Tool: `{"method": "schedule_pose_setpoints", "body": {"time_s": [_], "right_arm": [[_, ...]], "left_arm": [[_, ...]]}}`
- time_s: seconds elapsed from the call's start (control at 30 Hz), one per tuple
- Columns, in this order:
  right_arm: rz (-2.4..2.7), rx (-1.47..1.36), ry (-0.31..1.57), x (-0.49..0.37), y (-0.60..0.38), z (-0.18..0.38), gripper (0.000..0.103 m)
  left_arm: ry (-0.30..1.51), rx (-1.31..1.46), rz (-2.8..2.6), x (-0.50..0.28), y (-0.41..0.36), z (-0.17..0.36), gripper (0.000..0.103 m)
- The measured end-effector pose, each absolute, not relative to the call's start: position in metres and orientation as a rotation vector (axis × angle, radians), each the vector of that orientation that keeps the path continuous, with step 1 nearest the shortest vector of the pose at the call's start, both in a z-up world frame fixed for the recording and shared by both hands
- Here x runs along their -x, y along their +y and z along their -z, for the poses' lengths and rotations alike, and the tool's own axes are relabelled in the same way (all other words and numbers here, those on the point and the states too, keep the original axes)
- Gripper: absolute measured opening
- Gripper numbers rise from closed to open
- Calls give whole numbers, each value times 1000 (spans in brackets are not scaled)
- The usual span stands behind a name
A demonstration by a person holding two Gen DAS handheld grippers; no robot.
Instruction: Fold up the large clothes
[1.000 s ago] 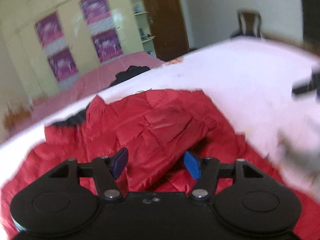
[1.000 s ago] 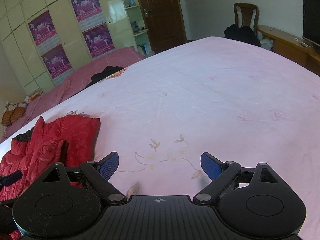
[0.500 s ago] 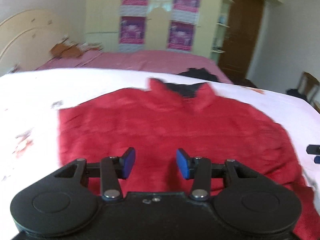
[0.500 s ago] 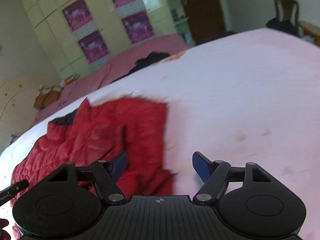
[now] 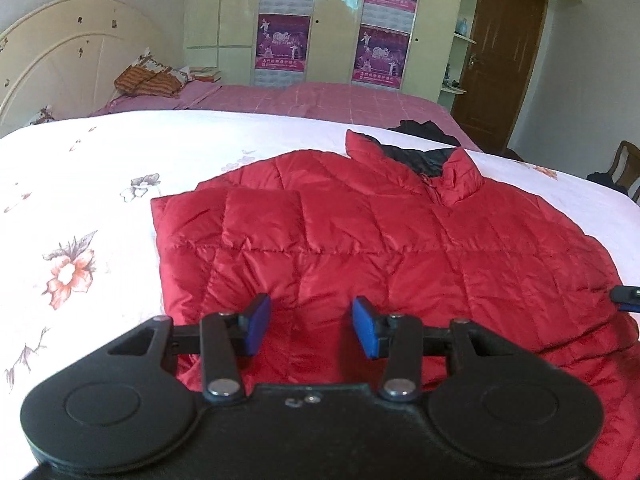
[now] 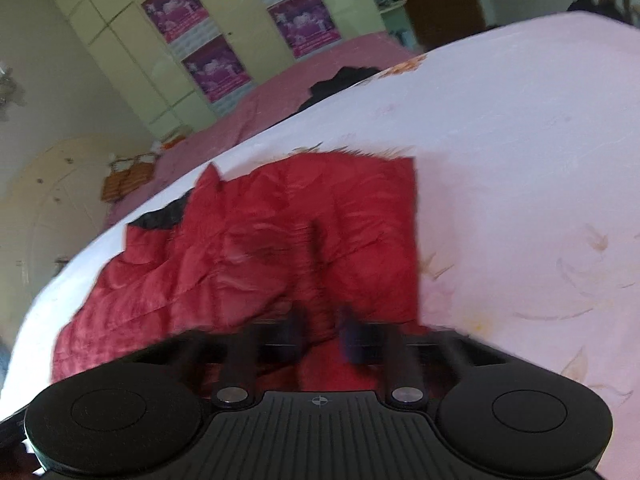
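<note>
Red quilted jacket (image 5: 400, 248) lies spread flat on the white flowered bed (image 5: 80, 168), collar with black lining toward the upper right of the left wrist view, one sleeve already folded in across the chest at centre left, so the fold looks part done. Left gripper (image 5: 306, 326) hovers over the jacket's near hem, jaws part open with nothing pinched between them; red fabric only shows behind the gap. Likely lined up there to take the hem for the next fold. Right gripper (image 6: 320, 340) sits at the jacket's near edge, lower centre of its blurred view; its jaws have just been closing, now nearly together with red fabric in the gap. Blur hides pad contact, so I cannot tell if it grips the cloth.
</note>
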State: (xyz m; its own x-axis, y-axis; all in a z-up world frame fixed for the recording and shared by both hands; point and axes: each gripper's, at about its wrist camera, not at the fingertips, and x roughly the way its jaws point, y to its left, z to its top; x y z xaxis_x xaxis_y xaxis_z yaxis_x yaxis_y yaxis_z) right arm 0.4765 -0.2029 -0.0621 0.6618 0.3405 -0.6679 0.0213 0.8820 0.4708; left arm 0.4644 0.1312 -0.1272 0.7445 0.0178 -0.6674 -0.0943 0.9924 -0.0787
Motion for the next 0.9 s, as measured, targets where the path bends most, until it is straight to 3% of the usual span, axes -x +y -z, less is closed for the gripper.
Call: {"method": "schedule_pose_setpoints", "body": {"time_s": [0.2, 0.5, 0.53, 0.6, 0.67, 0.73, 0.83, 0.9], "right_arm": [[-174, -374, 788, -434, -190, 49, 14], [-136, -313, 809, -445, -179, 57, 16], [-101, -273, 785, -443, -177, 52, 41], [-52, -202, 674, -437, -171, 36, 83], [-107, -202, 656, -449, -161, 28, 79], [-173, -180, 692, -471, -139, 27, 42], [-262, -118, 719, -501, -101, 39, 40], [-268, -33, 800, -525, -77, 59, 40]], "left_arm": [[724, 61, -37, -462, 129, 132, 45], [746, 37, -16, -466, 133, 130, 45], [737, 41, -24, -466, 134, 126, 49], [694, 47, -35, -466, 137, 116, 71], [665, 33, -20, -476, 134, 110, 72], [674, 25, 15, -491, 128, 108, 69], [699, -30, 38, -516, 116, 116, 69], [757, -56, 18, -534, 118, 134, 74]]}}
